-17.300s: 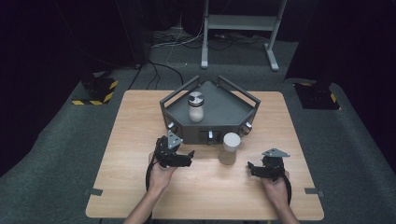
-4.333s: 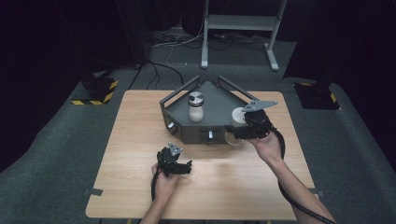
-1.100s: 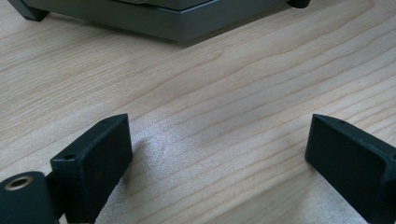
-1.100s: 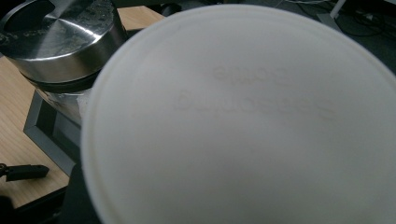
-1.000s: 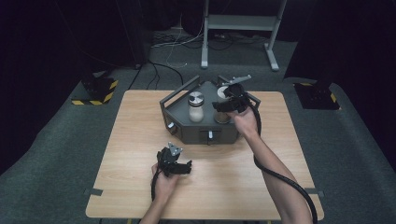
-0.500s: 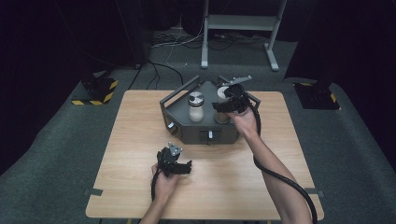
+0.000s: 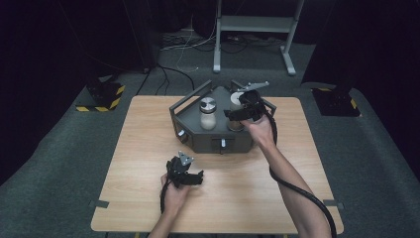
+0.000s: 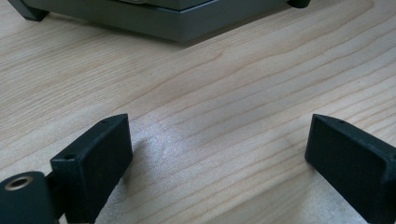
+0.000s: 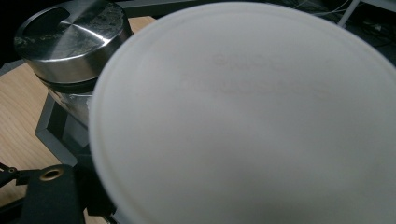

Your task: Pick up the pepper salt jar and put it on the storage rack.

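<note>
Up close, the right tool's (image 7: 236, 113) own camera shows the white-lidded jar (image 9: 247, 116) it grips inside the grey tray (image 7: 198, 134), beside the steel-lidded jar (image 7: 208, 113). Left tool (image 8: 219, 154) rests wide open on the table (image 7: 148, 129).

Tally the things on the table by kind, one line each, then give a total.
Jars: 2, metal-lidded jar, white-lidded jar
Grey tray: 1
Hand-held grippers: 2, left hand-held gripper, right hand-held gripper
Total: 5

Two jars (image 7: 208, 113) in grey tray (image 7: 198, 138)
</note>
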Demonstrator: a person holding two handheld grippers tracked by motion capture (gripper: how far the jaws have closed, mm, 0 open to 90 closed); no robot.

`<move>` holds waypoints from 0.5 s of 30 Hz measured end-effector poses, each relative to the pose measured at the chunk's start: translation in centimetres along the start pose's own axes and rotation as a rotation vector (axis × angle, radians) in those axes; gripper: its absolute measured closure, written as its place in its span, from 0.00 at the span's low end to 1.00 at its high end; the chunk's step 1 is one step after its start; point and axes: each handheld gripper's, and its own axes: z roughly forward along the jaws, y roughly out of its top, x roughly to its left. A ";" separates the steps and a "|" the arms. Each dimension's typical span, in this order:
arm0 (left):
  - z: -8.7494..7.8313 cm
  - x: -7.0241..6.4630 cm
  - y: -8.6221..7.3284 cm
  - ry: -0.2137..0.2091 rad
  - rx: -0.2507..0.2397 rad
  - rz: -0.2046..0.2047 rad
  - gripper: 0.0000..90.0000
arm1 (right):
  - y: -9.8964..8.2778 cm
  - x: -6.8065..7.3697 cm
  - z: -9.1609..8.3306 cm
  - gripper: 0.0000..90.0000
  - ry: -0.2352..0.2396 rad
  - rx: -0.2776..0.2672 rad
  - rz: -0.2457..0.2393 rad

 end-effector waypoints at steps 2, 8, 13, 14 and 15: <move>0.0 0.0 0.0 0.000 0.000 0.002 0.08 | -0.2 -0.2 -0.1 0.18 0.012 -0.005 -0.001; 0.0 0.0 0.0 0.000 0.000 0.002 0.08 | -1.1 -0.5 -0.6 0.18 0.028 -0.018 -0.012; 0.0 0.0 0.0 0.001 0.002 0.007 0.08 | -1.7 -0.4 -1.1 0.18 0.025 -0.025 -0.026; 0.0 0.0 0.0 0.001 0.002 0.007 0.08 | -1.7 -0.4 -1.2 0.18 0.024 -0.024 -0.026; 0.0 0.0 0.0 0.001 0.002 0.006 0.08 | -1.9 -0.4 -1.3 0.18 0.022 -0.022 -0.030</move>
